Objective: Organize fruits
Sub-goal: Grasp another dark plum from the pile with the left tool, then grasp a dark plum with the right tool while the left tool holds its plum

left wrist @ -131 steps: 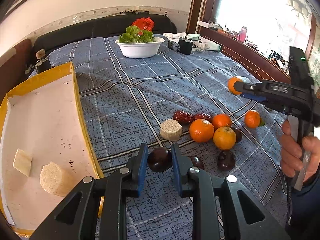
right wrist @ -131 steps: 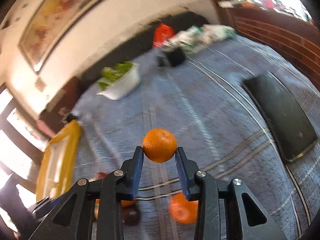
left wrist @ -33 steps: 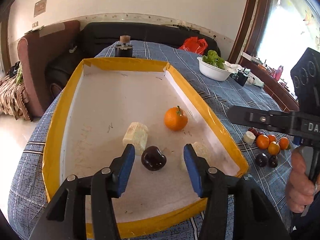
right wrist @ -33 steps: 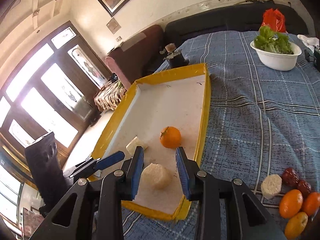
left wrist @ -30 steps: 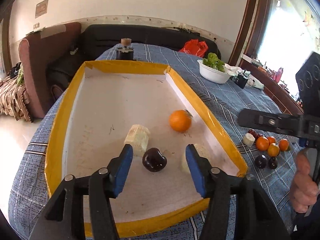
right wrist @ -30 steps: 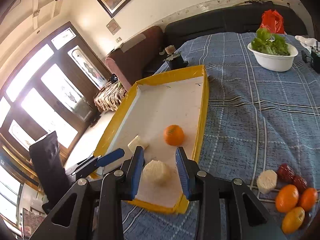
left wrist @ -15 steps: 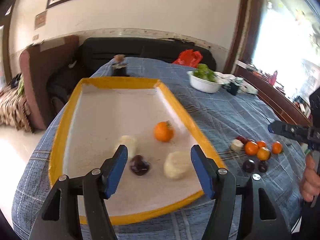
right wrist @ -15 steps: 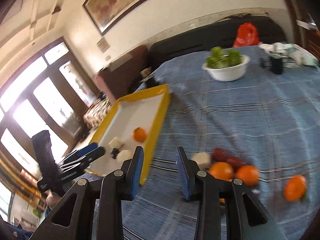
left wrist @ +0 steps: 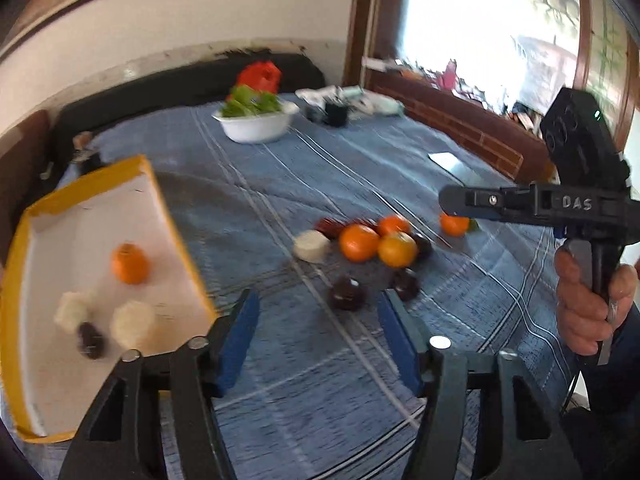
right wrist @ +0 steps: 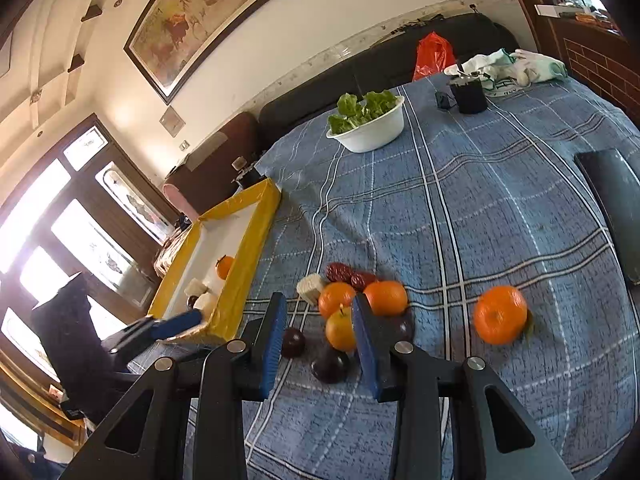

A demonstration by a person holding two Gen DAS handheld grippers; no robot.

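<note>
When lining up the next pick, take the left gripper [left wrist: 320,332] as reference: jaws spread wide, nothing held. Straight ahead of it, just beyond the fingertips and a little right of the centre line: dark purple round plum [left wrist: 346,298] on the blue checked cloth [left wrist: 360,184]. No marked long axis on this fruit, so probably graspable from any heading. Second dark plum [left wrist: 404,283] close by, just off the tip of the right-hand finger.

Right gripper [right wrist: 320,340]: likewise spread and empty, aimed over the same heap from the other side. Framed between its fingers in the right wrist view: yellow-orange round fruit [right wrist: 340,330], with the plums lower in the gap. By judgement, left gripper better placed for the dark purple round plum, right gripper for the citrus.

Destination: yellow-rimmed white tray [left wrist: 168,216], to the left of the left gripper and well apart from the heap.

Count on the cloth:
- Orange citrus: four, namely three clustered and a lone orange mandarin [right wrist: 500,314] apart to the right.
- Dark plums: three, the third [left wrist: 422,245] partly hidden behind the citrus.
- Red wrinkled dates [right wrist: 350,275]: two, touching.
- White cylindrical chunk [left wrist: 311,245]: one.

Count in the tray:
- Orange mandarin [left wrist: 130,263]: one.
- White chunks: two [left wrist: 132,322].
- Dark plum [left wrist: 91,340]: one.
</note>
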